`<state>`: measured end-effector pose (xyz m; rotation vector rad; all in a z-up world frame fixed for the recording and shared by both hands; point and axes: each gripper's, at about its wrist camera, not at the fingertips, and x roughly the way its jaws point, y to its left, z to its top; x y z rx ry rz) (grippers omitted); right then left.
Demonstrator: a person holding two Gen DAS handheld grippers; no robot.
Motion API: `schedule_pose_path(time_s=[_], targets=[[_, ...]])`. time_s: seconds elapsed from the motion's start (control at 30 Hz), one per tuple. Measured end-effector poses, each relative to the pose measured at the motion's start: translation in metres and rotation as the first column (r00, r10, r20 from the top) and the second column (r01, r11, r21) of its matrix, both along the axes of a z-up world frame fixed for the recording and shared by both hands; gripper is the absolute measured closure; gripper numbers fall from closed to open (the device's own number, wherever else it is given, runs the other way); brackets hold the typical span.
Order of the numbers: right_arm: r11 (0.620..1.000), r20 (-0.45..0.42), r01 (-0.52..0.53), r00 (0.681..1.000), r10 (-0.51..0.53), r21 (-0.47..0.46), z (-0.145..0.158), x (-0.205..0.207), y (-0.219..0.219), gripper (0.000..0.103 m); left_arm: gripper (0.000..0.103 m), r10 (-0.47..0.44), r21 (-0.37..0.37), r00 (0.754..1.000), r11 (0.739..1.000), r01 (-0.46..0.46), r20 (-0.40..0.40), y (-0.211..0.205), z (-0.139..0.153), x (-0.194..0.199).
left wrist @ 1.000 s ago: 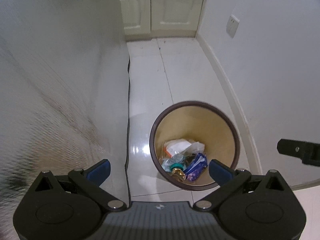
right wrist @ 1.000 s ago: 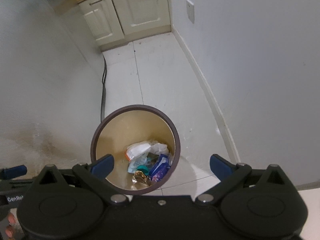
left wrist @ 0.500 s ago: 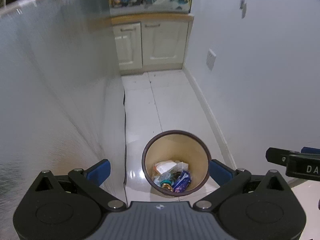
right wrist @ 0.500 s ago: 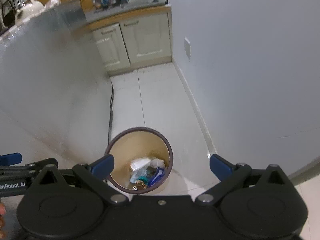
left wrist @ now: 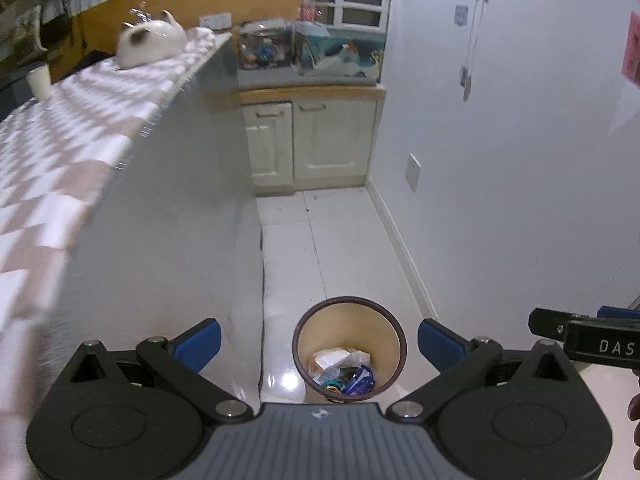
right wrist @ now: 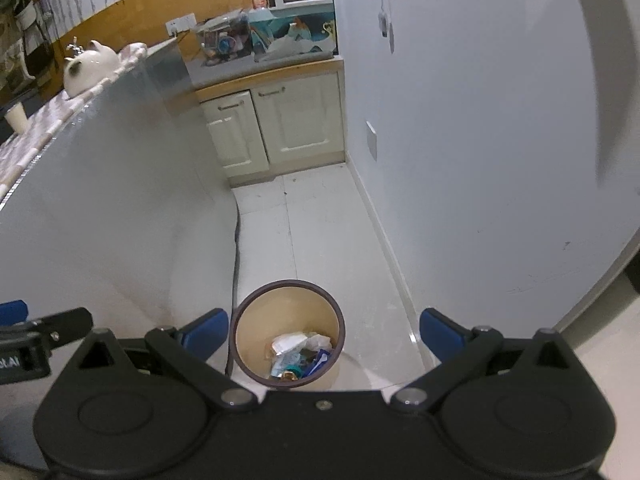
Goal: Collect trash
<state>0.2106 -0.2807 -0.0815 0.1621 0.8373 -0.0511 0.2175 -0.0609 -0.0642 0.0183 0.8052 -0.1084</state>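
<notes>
Both grippers are wide open and hold nothing. The left gripper [left wrist: 318, 338] hangs high over the floor, and the bin [left wrist: 349, 346] shows between its blue fingers [left wrist: 199, 340]. The right gripper [right wrist: 322, 334] is just beside it, at about the same height, and it looks down at the same bin [right wrist: 287, 338]. My guess is that they are held up here, empty, because the trash they carried is already dropped in.

The bin stands on the white floor [left wrist: 292, 252], in a narrow space between the bench side [left wrist: 160, 248] and the wall [left wrist: 500, 200]. It is brown on the rim and tan inside. The trash [left wrist: 344, 368] lies at the bottom: a white crumpled wrapper, a blue packet, and some small bits I cannot tell apart. The bin is not near full, so there is room for more. It sits right by the bench, likely so that trash from the top can be dropped in with a short move.

Up on the bench top [left wrist: 52, 168] is a checked cloth, with a white teapot [left wrist: 150, 42] and a white cup [left wrist: 39, 82] farther back. No trash shows there from here. At the far end stands a cream cupboard [left wrist: 312, 144] with boxes on top.
</notes>
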Motion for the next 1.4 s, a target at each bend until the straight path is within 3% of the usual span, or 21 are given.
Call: schedule_pose_path(time_s=[0.6,0.87,1.4], targets=[[0.999,0.107,-0.043,0.993,0.046,-0.022,0.074,-0.07,0.027,0.0,0.0,0.081,-0.021,0.993,0.997,-0.08,0.089,0.053,0.064,-0.081],[0.996,0.126,-0.075,0.989,0.082,-0.055,0.09,-0.096,0.046,0.0,0.0,0.087,-0.008,0.99,0.996,-0.086,0.112,0.068,0.072,-0.104],[0.993,0.121,-0.099,0.987,0.107,-0.072,0.092,-0.119,0.053,0.0,0.0,0.095,0.002,0.991,0.995,-0.096,0.091,0.08,0.07,-0.13]])
